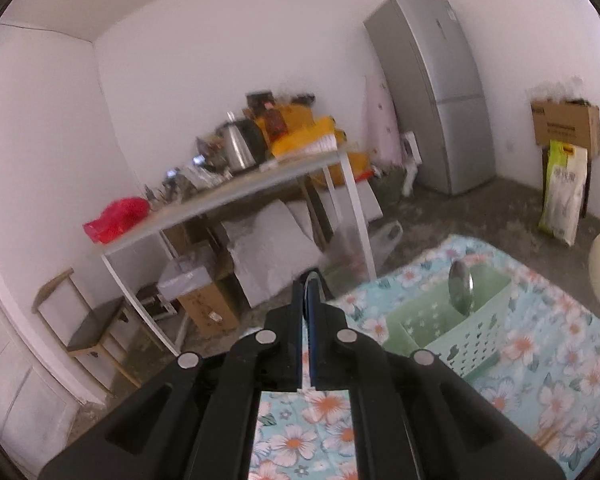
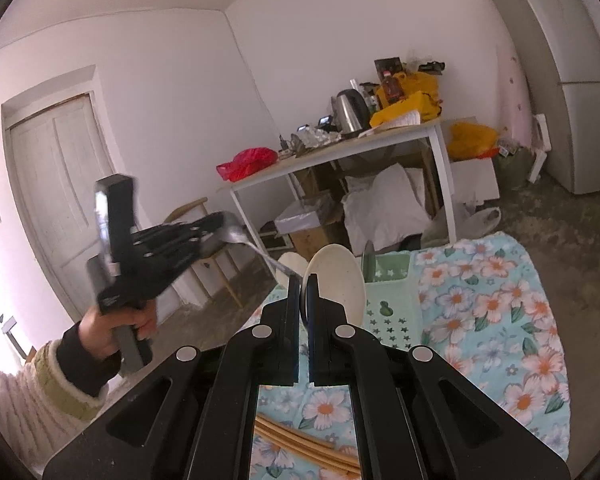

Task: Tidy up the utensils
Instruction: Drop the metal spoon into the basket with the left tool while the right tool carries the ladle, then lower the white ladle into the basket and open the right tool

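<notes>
Nearest the lens in the right wrist view, the right gripper (image 2: 303, 284) is seen with its jaws drawn almost together, only a narrow slit being left. A cream plate (image 2: 338, 280) is seen just beyond the fingertips. Whether its rim is pinched cannot be told.

On the left of that view, the left gripper (image 2: 220, 226) is raised clear of the cloth in a gloved hand (image 2: 112, 330). It is closed on a metal spoon (image 2: 256, 248). The bowl end is clamped and the handle slopes down to the right, towards the right gripper's tips. In the left wrist view the fingers of the left gripper (image 1: 310, 280) are seen nearly touching.

A green basket (image 1: 440, 320) is set on the floral cloth (image 1: 560, 360), to the right of the left gripper. A second spoon (image 1: 462, 288) is stood upright in its far compartment. In the right wrist view the basket is partly hidden by the plate. Wooden chopsticks (image 2: 300, 440) are laid on the near part of the cloth.

Farther off, a white table (image 1: 236, 192) is loaded with a kettle (image 1: 240, 148), a red bag (image 1: 116, 218) and yellow bags (image 1: 304, 132). A grey fridge (image 1: 436, 92) is stood at the far right and a chair (image 1: 88, 320) at the left.
</notes>
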